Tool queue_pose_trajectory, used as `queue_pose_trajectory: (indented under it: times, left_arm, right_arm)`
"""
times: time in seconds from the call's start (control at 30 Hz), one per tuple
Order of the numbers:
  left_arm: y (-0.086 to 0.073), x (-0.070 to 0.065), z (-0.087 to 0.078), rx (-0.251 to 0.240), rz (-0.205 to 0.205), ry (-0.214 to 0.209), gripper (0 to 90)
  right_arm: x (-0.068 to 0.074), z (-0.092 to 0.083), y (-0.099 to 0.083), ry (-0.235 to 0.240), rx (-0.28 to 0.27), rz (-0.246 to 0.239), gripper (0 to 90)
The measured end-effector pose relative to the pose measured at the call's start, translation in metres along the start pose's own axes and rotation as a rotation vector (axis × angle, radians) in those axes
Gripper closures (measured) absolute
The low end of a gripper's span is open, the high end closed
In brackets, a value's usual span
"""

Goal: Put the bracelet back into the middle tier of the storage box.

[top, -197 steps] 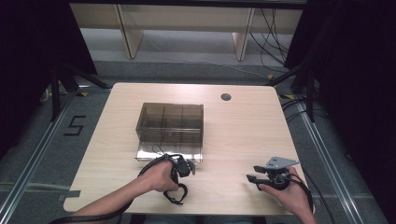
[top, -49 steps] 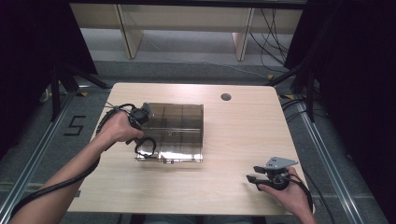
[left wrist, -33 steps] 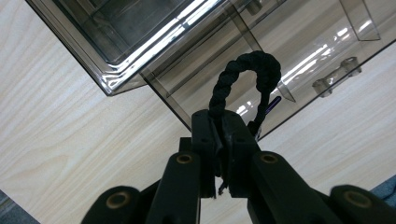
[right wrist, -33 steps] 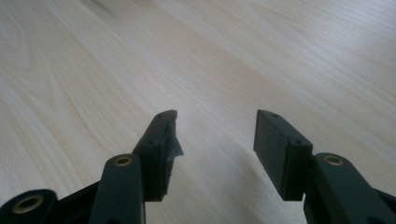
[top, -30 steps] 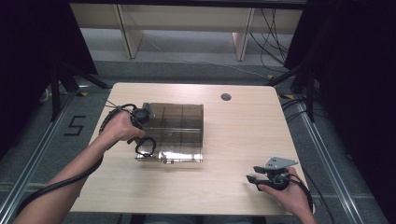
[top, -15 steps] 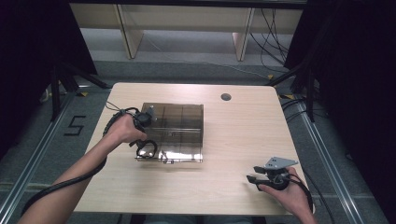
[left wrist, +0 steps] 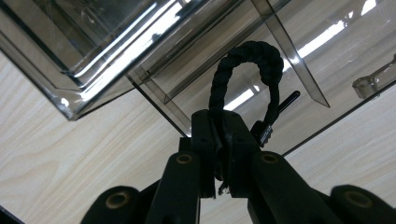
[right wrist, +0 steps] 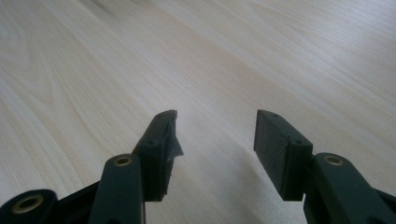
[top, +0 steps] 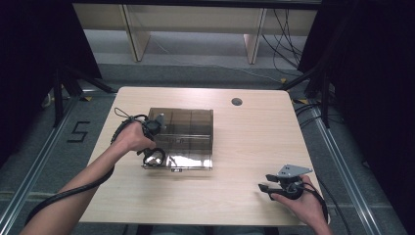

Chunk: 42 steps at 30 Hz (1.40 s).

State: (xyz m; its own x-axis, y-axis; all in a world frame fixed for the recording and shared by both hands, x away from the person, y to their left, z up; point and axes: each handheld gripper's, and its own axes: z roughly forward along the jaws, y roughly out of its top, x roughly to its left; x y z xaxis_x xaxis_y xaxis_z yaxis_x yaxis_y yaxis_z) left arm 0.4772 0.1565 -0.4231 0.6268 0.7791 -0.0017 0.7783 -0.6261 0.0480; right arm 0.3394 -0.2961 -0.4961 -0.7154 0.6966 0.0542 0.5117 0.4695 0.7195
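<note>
My left tool [left wrist: 218, 154] is clamped on the black cord loop [left wrist: 247, 70], holding it just over the clear box [top: 188, 129], so the drop inside remains. My right tool [right wrist: 215, 140], jaws apart, rests on the table [top: 244, 147], well apart from the box.

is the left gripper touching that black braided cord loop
Touching. The left gripper view shows the left gripper with its jaws clamped shut on the black braided cord loop over the clear box.
</note>
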Motion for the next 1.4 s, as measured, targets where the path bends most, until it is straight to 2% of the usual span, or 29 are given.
queue_pose_trajectory:
  times: [0.17,0.23,0.27,0.3,0.5,0.6,0.63,0.67,0.77,0.87,1.07,1.1,1.2,1.23,1.27,1.37,1.4]
  left_arm:
    - [0.002,-0.002,0.003,0.006,0.013,0.001,84.3]
    - [0.002,-0.003,0.004,0.002,0.008,0.003,84.2]
    - [0.003,-0.003,0.004,0.014,0.023,0.005,84.2]
    - [0.003,-0.004,0.004,0.005,0.011,0.003,84.2]
    - [0.004,-0.005,0.008,0.007,0.013,0.001,84.2]
    - [0.004,-0.005,0.012,0.018,0.022,0.003,84.1]
    - [0.004,-0.005,0.013,0.022,0.026,0.003,84.1]
    - [0.005,-0.005,0.013,0.029,0.025,0.003,84.1]
    - [0.005,-0.006,0.014,0.037,0.027,0.001,84.0]
    - [0.005,-0.007,0.016,0.051,0.046,0.011,84.0]
    - [0.005,-0.007,0.020,0.055,0.052,0.010,83.0]
    - [0.004,-0.007,0.022,0.040,0.052,0.011,82.7]
    - [0.004,-0.006,0.021,0.036,0.063,0.008,80.3]
    - [0.004,-0.007,0.020,0.032,0.058,0.008,79.4]
    - [0.004,-0.007,0.020,0.014,0.045,0.007,78.4]
    - [0.003,-0.007,0.017,-0.014,0.044,0.014,76.1]
    - [0.004,-0.005,0.015,-0.010,0.070,0.036,75.6]
  right_arm:
    - [0.000,0.000,0.000,0.001,-0.002,-0.002,49.7]
    - [0.001,-0.001,0.000,-0.010,0.008,0.014,49.7]
    - [0.001,-0.001,0.000,-0.010,0.008,0.014,49.7]
    - [0.001,-0.001,0.000,-0.009,0.008,0.014,49.7]
    - [0.000,0.000,0.000,-0.004,0.007,0.006,49.7]
    - [0.000,-0.001,0.000,-0.010,0.003,0.001,49.7]
    - [-0.001,0.000,0.000,0.003,0.005,-0.003,49.7]
    - [0.000,0.000,-0.001,-0.012,0.004,0.006,49.7]
    - [0.000,-0.001,-0.001,-0.014,0.003,0.004,49.7]
    - [0.000,-0.001,0.000,-0.011,0.004,0.005,49.7]
    - [0.000,-0.001,-0.001,-0.015,0.004,0.007,49.7]
    - [0.000,-0.001,-0.001,-0.014,0.002,0.002,49.7]
    - [-0.001,0.000,0.000,0.002,0.005,-0.004,49.7]
    - [0.001,0.000,0.000,-0.008,0.008,0.015,49.7]
    - [0.001,-0.001,0.000,-0.009,0.010,0.013,49.7]
    - [0.001,0.000,-0.001,-0.010,0.007,0.015,49.7]
    - [0.001,0.000,-0.001,-0.010,0.007,0.016,49.7]
